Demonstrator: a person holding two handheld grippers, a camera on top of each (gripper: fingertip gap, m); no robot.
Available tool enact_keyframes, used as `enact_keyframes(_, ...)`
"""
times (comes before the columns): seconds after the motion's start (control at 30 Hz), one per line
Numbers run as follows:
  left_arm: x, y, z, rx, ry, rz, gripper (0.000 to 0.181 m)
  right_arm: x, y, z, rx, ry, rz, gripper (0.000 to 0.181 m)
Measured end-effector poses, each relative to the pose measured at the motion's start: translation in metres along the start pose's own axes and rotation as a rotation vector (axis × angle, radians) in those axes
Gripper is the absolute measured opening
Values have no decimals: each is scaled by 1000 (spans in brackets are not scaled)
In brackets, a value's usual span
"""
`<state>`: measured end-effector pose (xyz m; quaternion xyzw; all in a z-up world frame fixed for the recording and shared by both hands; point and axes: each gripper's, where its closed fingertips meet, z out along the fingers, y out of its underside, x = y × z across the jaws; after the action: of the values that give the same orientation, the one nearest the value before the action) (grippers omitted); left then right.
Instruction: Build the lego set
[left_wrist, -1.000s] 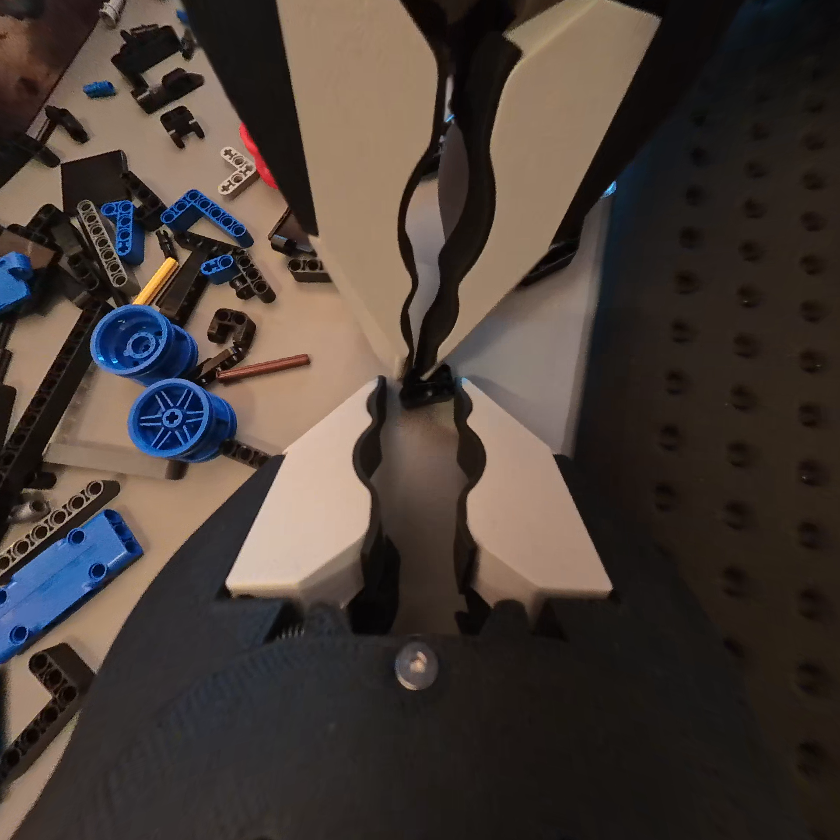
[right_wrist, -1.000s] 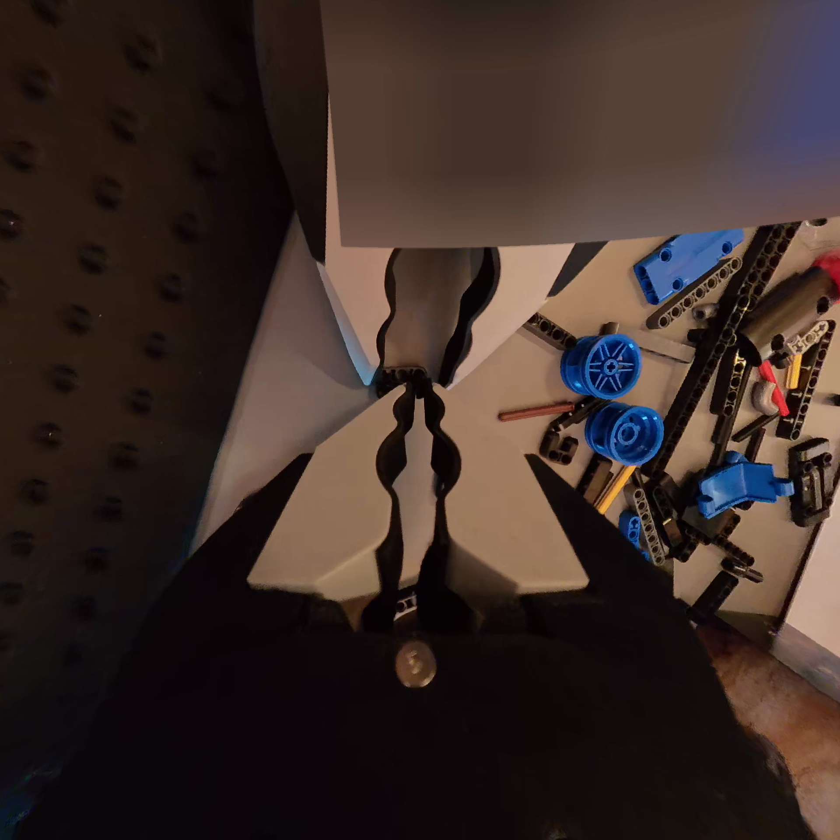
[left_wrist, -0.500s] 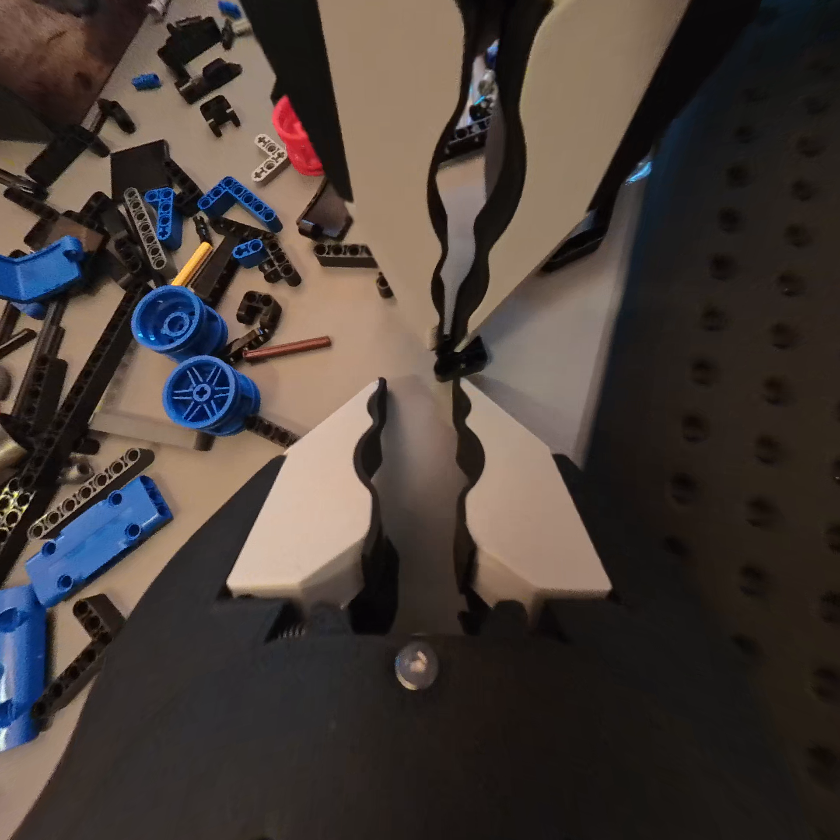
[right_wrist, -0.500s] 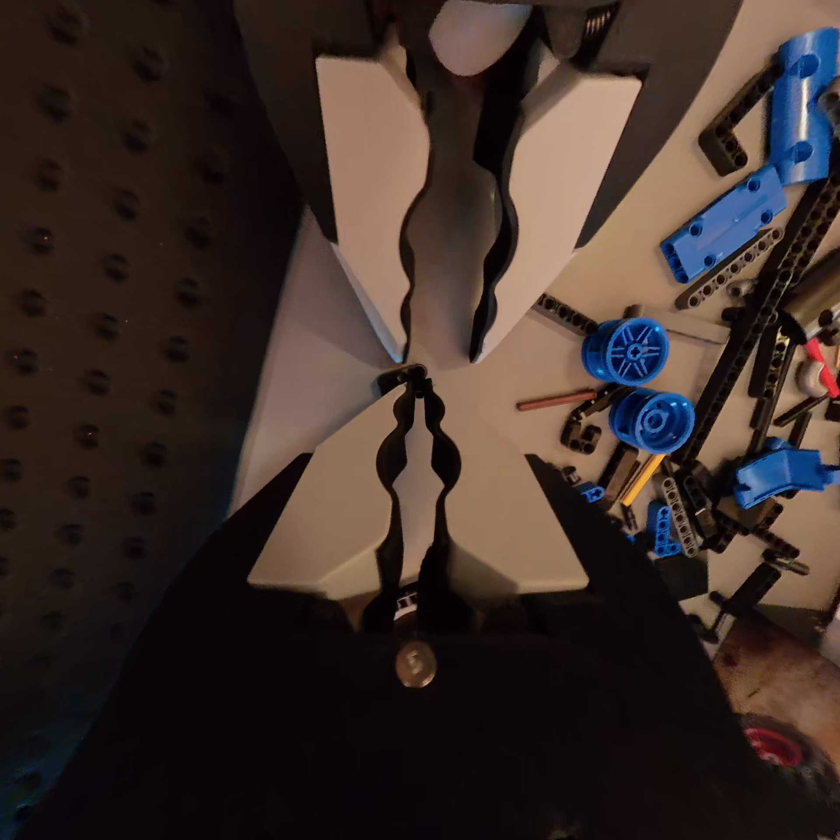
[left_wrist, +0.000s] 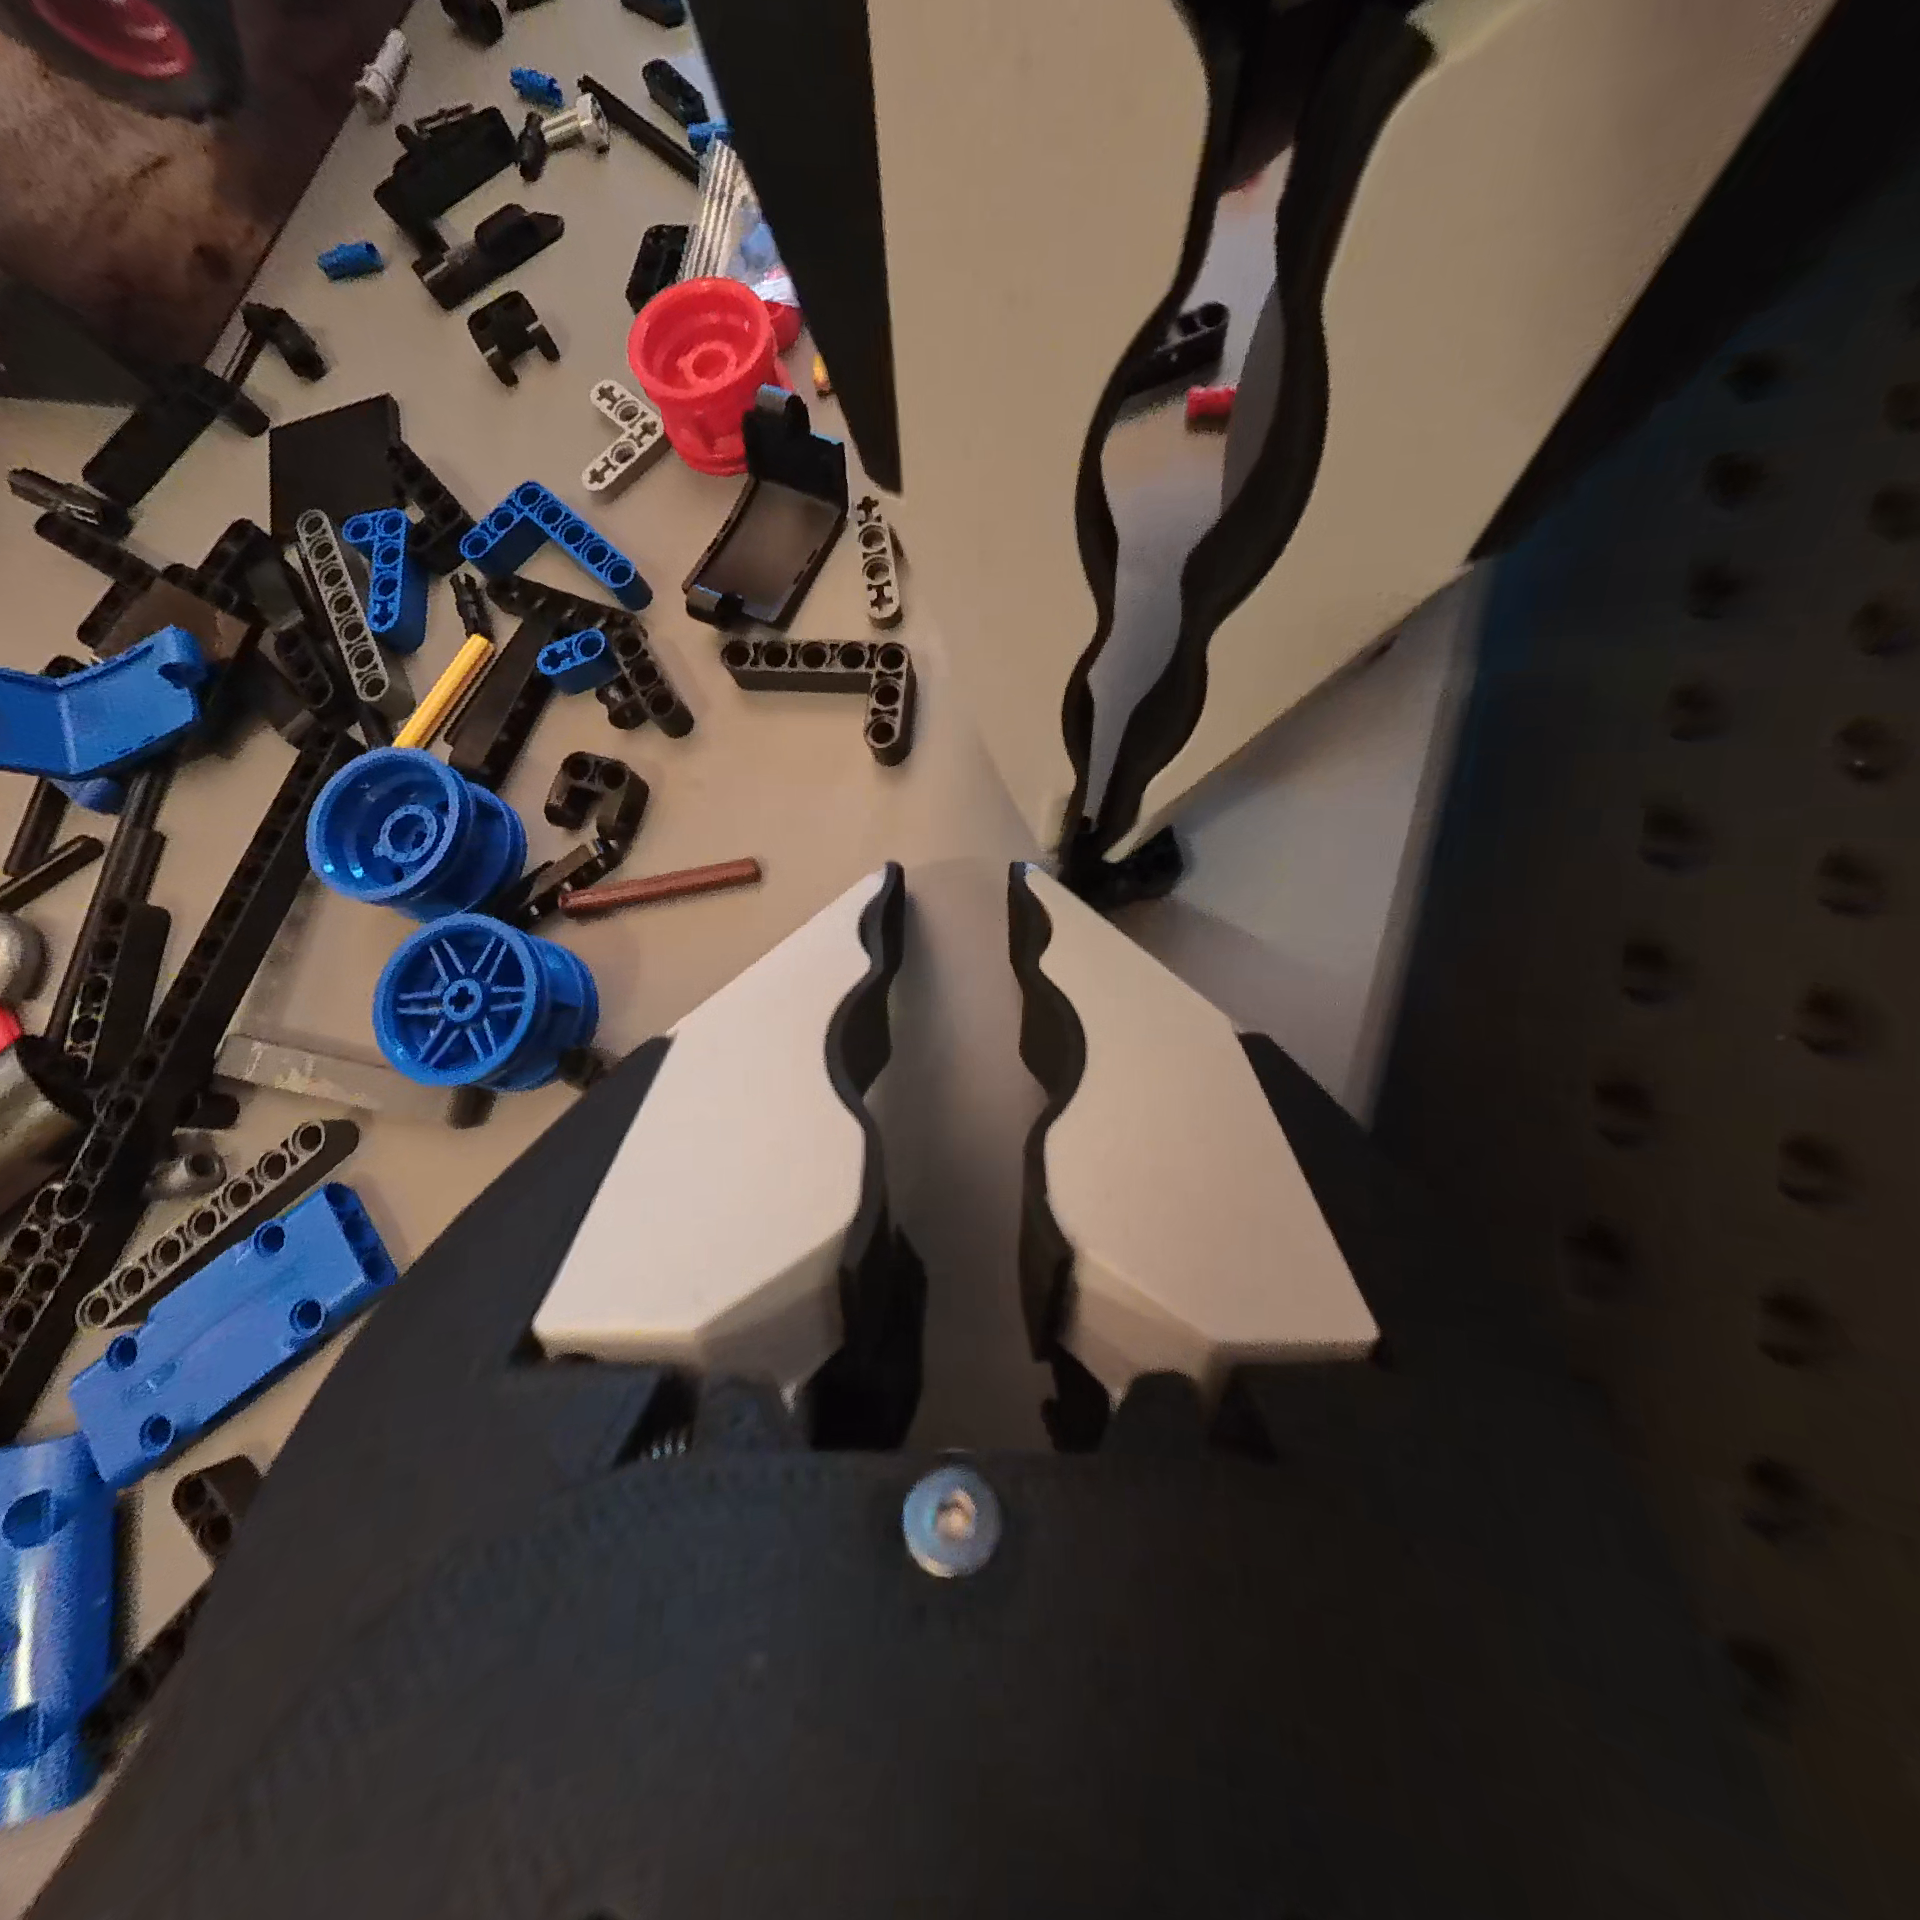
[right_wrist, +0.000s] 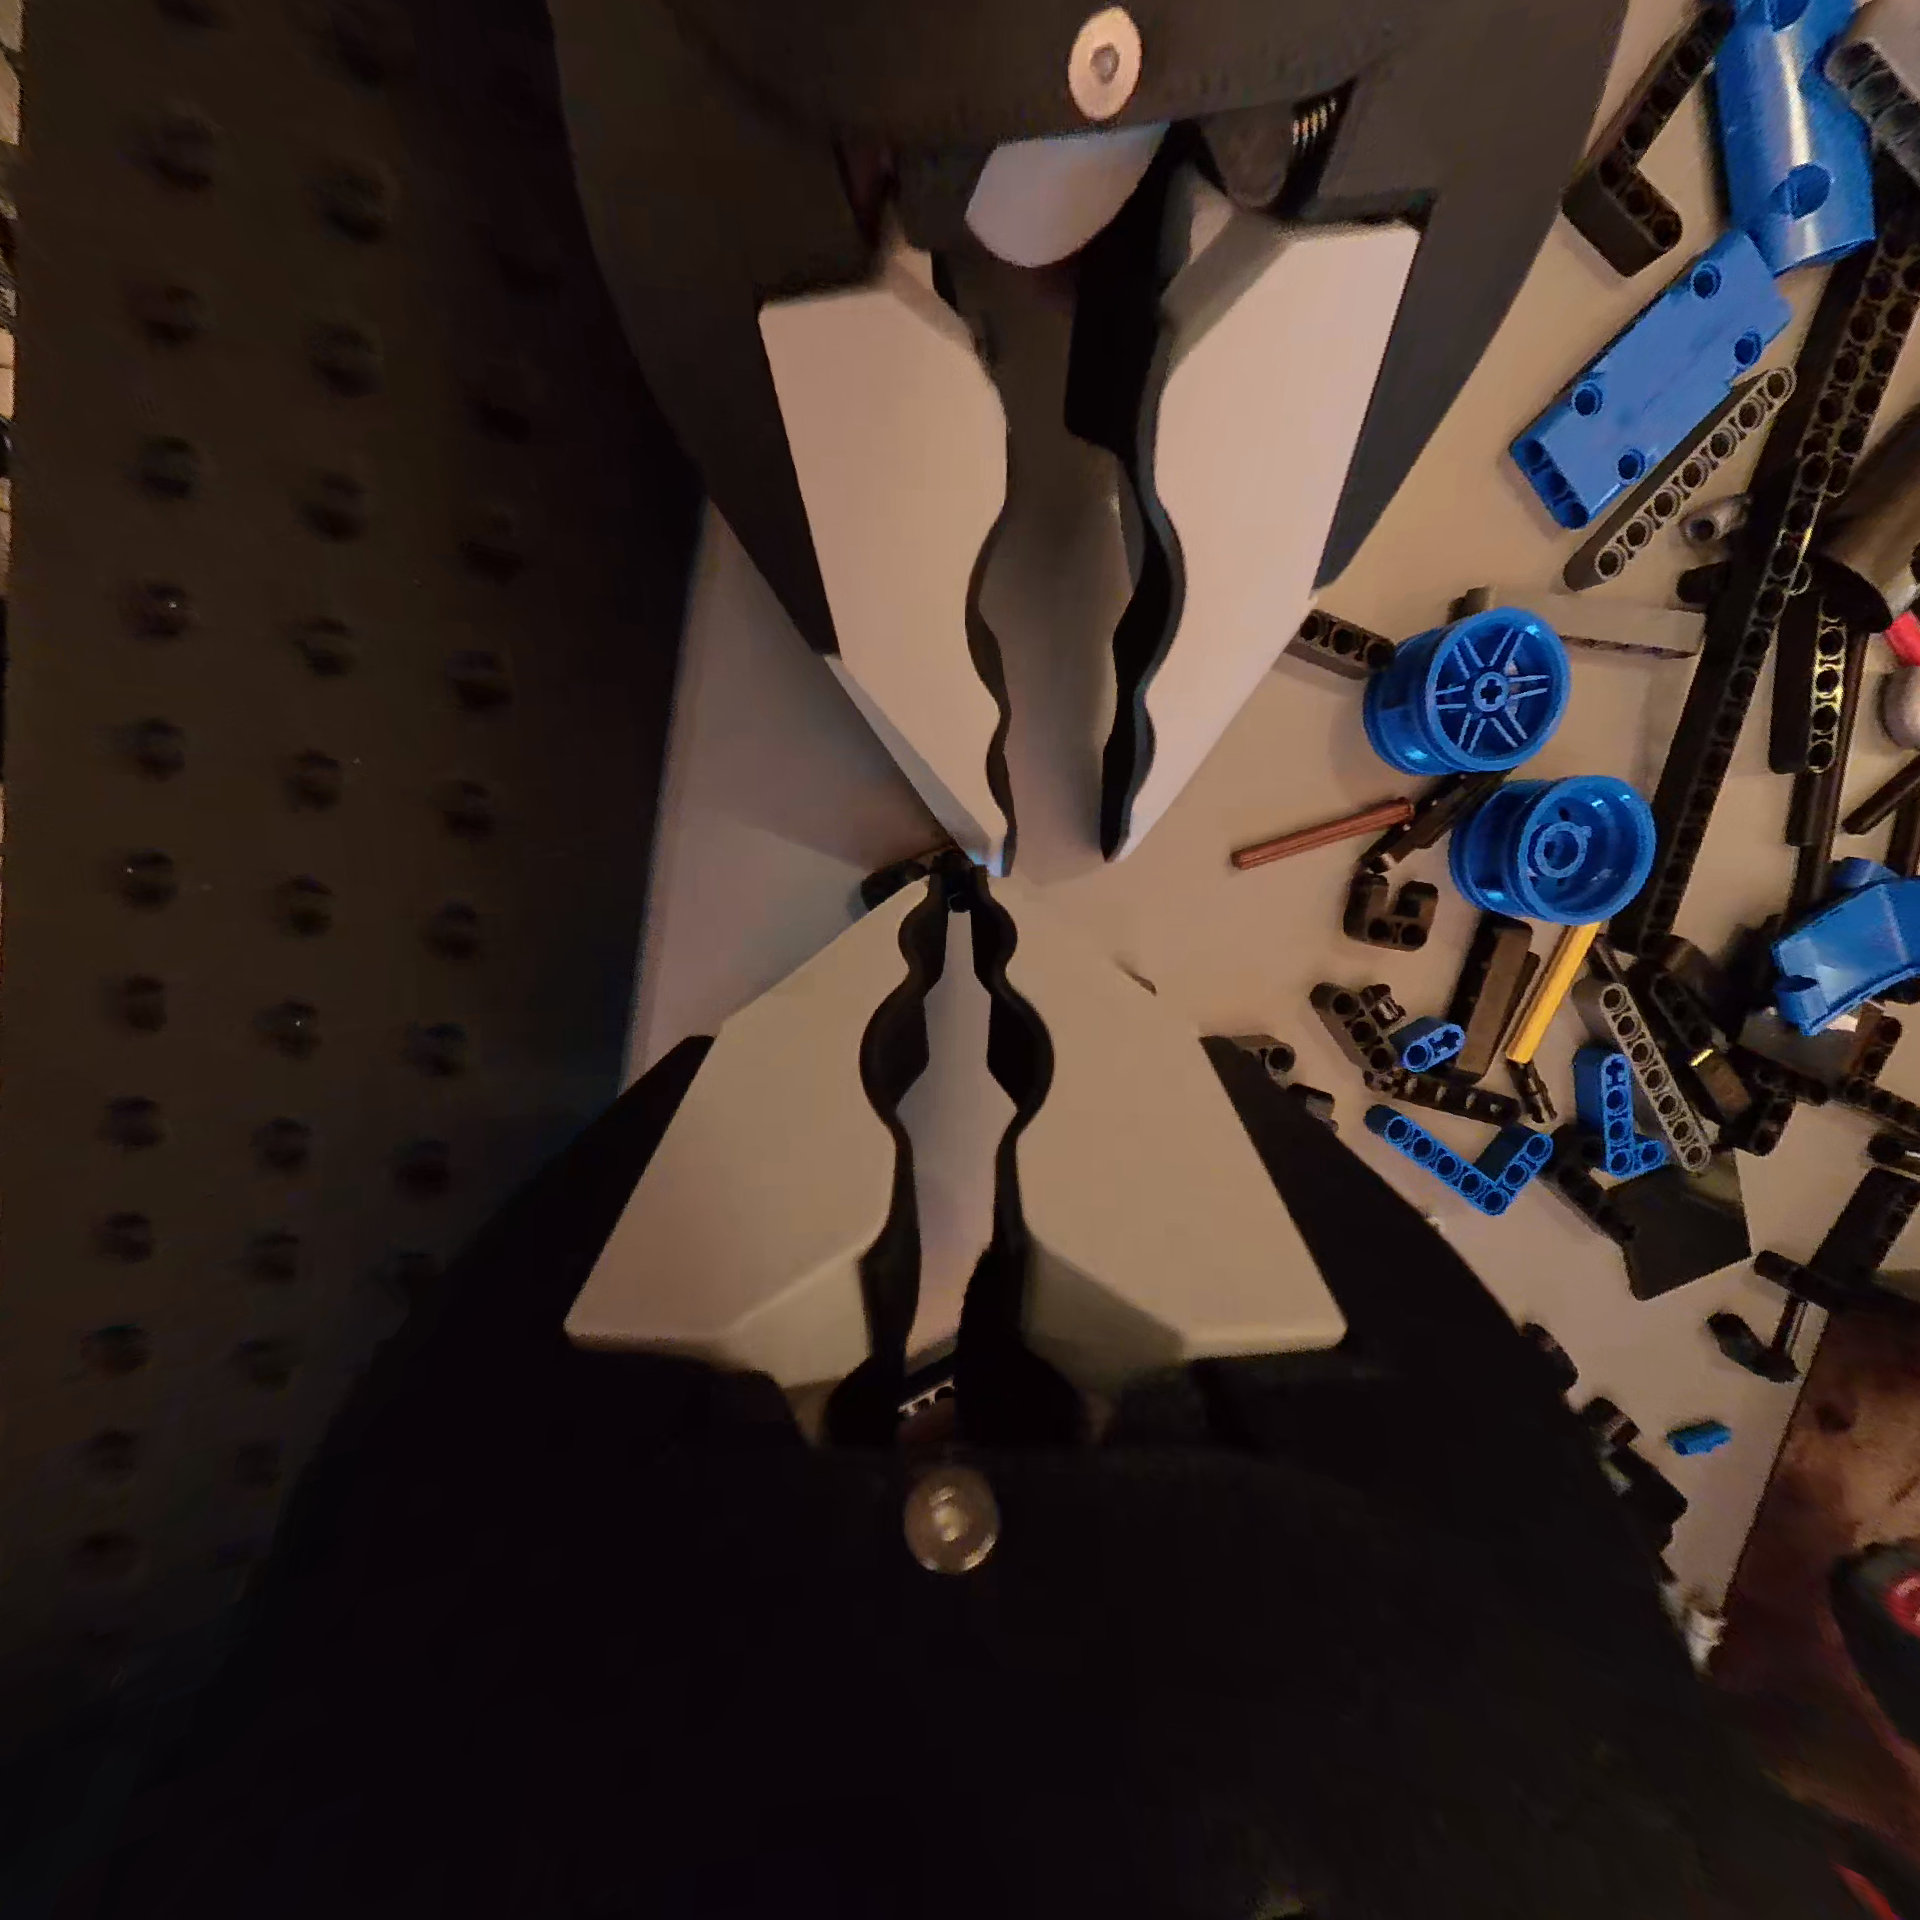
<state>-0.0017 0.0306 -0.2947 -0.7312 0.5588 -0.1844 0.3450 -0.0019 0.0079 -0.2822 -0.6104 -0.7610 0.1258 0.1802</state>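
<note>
A small black lego piece (left_wrist: 1138, 868) is pinched at the tips of my right gripper (left_wrist: 1091, 831), which reaches down from the top of the left wrist view. In the right wrist view the right gripper (right_wrist: 961, 888) is shut on the same piece (right_wrist: 894, 883), just above the grey mat. My left gripper (left_wrist: 956, 883) is open and empty, its tips just left of the piece. It enters the right wrist view from above (right_wrist: 1055, 852), jaws apart, tip to tip with the right gripper.
Loose parts lie on the grey mat (left_wrist: 831, 790): two blue wheels (left_wrist: 416, 831) (left_wrist: 478, 1003), a red hub (left_wrist: 707, 364), a brown axle (left_wrist: 660, 888), blue panels and black beams. A dark perforated board (left_wrist: 1714, 935) borders the mat beside the grippers. My left and right fingertips are right by each other. The left tips stand about 5 centimeters off the brown axle (left_wrist: 660, 888). It is also in sight in the right wrist view (right_wrist: 1325, 828).
My left gripper has drawn back and shifted left, away from the black piece that sat at its tips. The right gripper stays shut on the piece.
</note>
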Motion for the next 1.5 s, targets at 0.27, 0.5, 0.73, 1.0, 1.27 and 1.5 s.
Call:
enact_keyframes(0.27,-3,2,-12,22,32,-51,28,2,8,-3,-2,29,23,2)
enact_keyframes(0.5,-4,-1,-1,-11,-10,1,36,1,7,-4,19,21,48,2)
enact_keyframes(0.73,-13,-9,8,-19,-41,12,35,2,8,-5,36,32,64,2)
enact_keyframes(1.0,5,-6,-13,42,45,46,36,4,20,-26,83,40,121,2)
enact_keyframes(1.27,3,-5,2,-24,15,88,31,1,32,-14,66,61,162,2)
enact_keyframes(1.5,-1,-8,6,-22,-4,68,33,-3,28,-7,89,22,162,2)
